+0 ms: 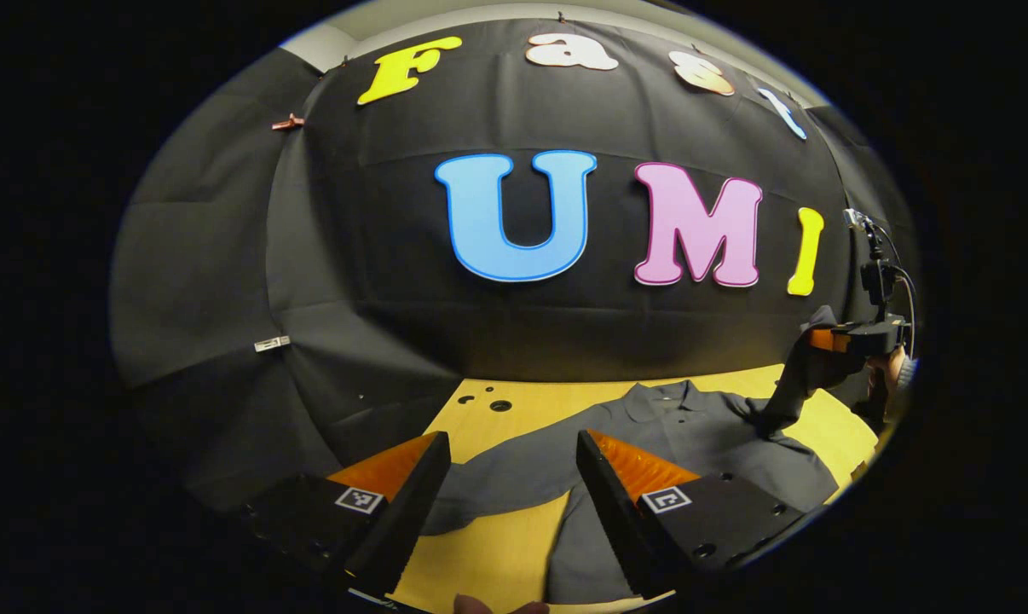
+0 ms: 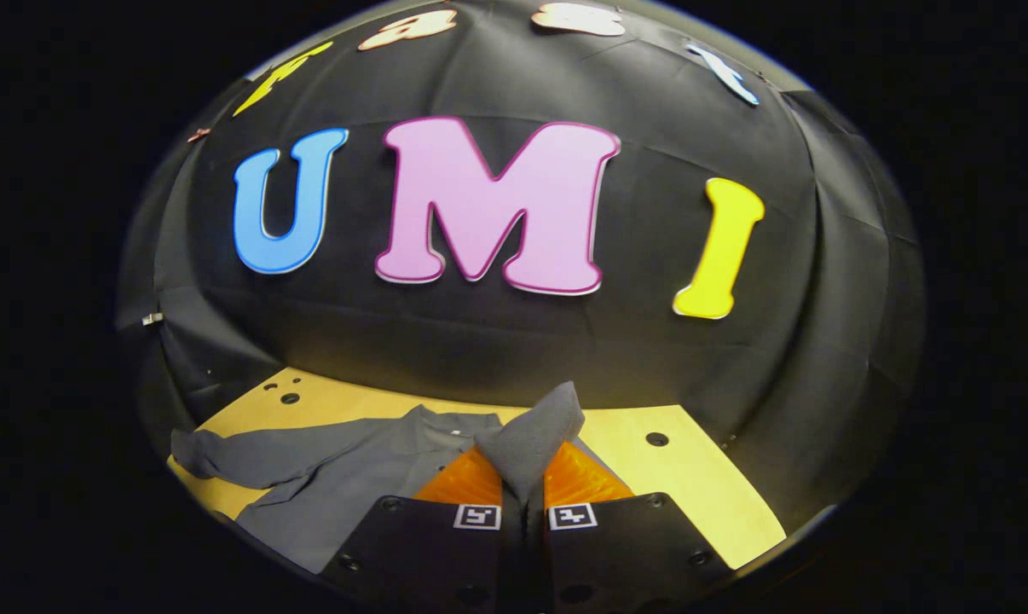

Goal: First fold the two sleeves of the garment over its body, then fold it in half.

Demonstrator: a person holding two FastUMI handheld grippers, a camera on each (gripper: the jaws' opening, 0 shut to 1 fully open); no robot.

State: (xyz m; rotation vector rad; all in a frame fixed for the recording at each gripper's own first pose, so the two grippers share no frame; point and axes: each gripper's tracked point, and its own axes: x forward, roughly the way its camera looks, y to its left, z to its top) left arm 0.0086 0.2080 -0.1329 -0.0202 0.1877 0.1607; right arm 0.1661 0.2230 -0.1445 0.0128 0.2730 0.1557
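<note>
Right tool (image 2: 522,477) pinching lifted sleeve (image 2: 531,435); left tool (image 1: 514,477) spread above shirt (image 1: 684,426)

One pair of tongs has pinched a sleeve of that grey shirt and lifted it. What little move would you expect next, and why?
Probably the right tongs carry the lifted sleeve across and lay it on the shirt's body: they are shut on it, above the wooden table, and sleeves get folded first.

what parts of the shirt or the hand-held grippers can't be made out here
- Shirt hem: left gripper view, hidden behind the left hand-held gripper fingers and cut off by the bottom edge.
- Right sleeve cuff: right gripper view, pinched inside the right hand-held gripper.
- Right gripper's jaws in the left gripper view: too small and draped in fabric.
</note>
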